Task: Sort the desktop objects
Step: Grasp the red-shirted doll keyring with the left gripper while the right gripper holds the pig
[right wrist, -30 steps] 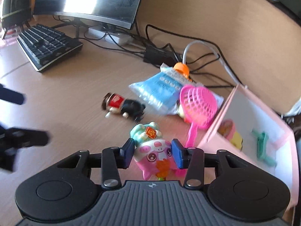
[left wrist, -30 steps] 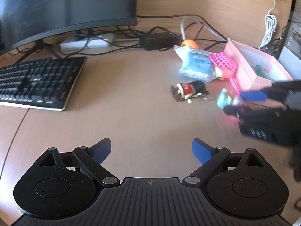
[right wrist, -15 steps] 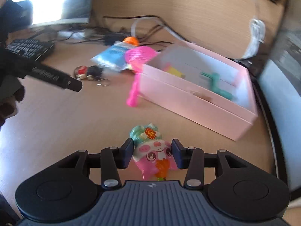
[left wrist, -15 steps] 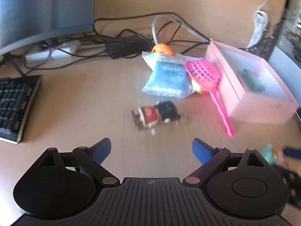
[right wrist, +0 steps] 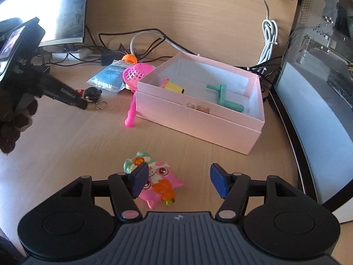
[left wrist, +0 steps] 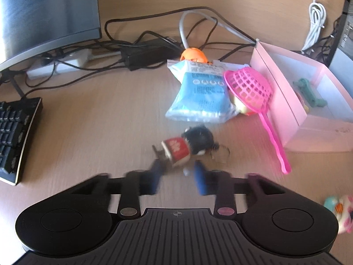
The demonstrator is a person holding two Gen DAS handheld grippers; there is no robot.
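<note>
- Keychain figure (left wrist: 186, 145), one, mid table (left wrist: 88, 121): small, stiff, light; left tongs (left wrist: 178, 174) just closed, clenched on its red body; ring dangles.
- Pink toy (right wrist: 154, 180), one, near: released, right tongs (right wrist: 176, 182) just opening.
- One pink box (right wrist: 198, 123), far right.

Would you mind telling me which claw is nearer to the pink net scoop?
Left. The left claw sits by the keychain figure, just beside the pink net scoop; the right claw is farther back, over the pink toy.
</note>
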